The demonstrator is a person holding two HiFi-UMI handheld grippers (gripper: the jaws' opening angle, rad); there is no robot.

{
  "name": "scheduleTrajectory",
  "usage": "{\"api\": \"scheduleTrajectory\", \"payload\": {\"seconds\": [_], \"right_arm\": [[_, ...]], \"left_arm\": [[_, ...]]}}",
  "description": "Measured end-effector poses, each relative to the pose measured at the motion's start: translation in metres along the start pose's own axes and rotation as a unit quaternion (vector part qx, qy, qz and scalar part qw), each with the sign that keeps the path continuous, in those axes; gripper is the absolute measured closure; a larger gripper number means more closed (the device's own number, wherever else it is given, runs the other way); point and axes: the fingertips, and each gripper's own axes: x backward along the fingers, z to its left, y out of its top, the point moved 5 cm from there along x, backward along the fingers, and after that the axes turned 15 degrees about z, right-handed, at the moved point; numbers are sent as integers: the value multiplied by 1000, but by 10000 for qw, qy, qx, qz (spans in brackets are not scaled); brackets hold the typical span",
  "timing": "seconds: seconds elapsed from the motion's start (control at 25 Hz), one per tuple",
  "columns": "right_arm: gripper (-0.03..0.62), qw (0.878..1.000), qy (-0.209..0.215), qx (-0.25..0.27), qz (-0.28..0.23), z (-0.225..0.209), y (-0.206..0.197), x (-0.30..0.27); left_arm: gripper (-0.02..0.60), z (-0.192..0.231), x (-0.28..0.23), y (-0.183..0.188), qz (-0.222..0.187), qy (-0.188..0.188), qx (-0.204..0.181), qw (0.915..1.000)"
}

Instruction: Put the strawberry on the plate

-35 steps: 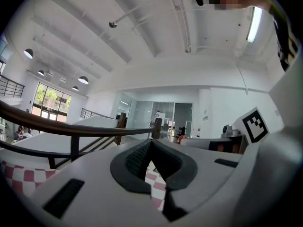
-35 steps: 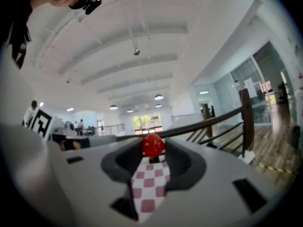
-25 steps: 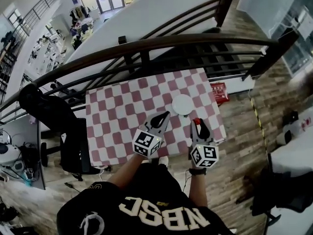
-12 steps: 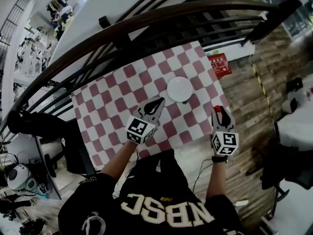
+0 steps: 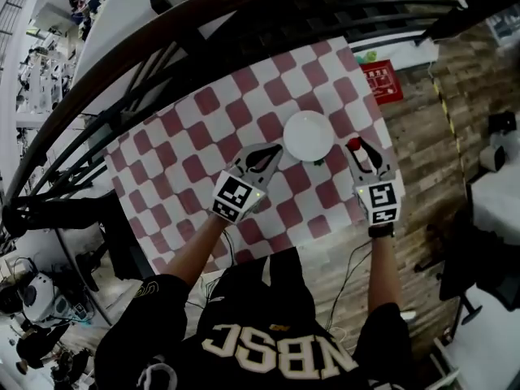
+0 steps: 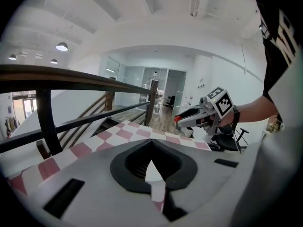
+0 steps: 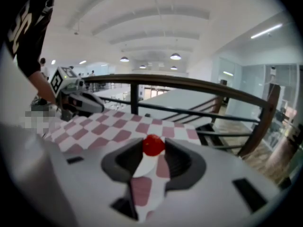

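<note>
Checkered table point(image 5: 183, 149) by a railing: left gripper point(image 5: 276, 149) empty, jaws together; plate point(image 5: 309, 135) mid-table; right gripper point(image 5: 355, 147) pinches the strawberry point(image 7: 153, 144) at its tips, just right of the plate — likely soft, light, easily bruised — best held gently across its middle.

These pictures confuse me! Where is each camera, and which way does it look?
Head view: on the person's head, looking steeply down at checkered table, plate, forearms, left gripper, right gripper.
Left gripper view: on the left gripper, looking along its shut fingers toward the right gripper; black shirt shows.
Right gripper view: on the right gripper, looking past the strawberry in its fingers toward the left gripper; black sleeve top-left.
Shared: both gripper views show the table and railing.
</note>
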Motion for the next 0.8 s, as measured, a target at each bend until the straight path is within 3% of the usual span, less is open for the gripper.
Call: {"api": "scheduleTrajectory", "payload": {"seconds": [0.48,0.8], "right_arm": [[444,9857,841,1176,864,60,1,-131],[443,9762,1021,1214,1476,71,-18,-155]], "left_arm": [[572,17,-39,-34,198,-189,246,9993],[572,10,-35,-37,224,-184,470,9985]]}}
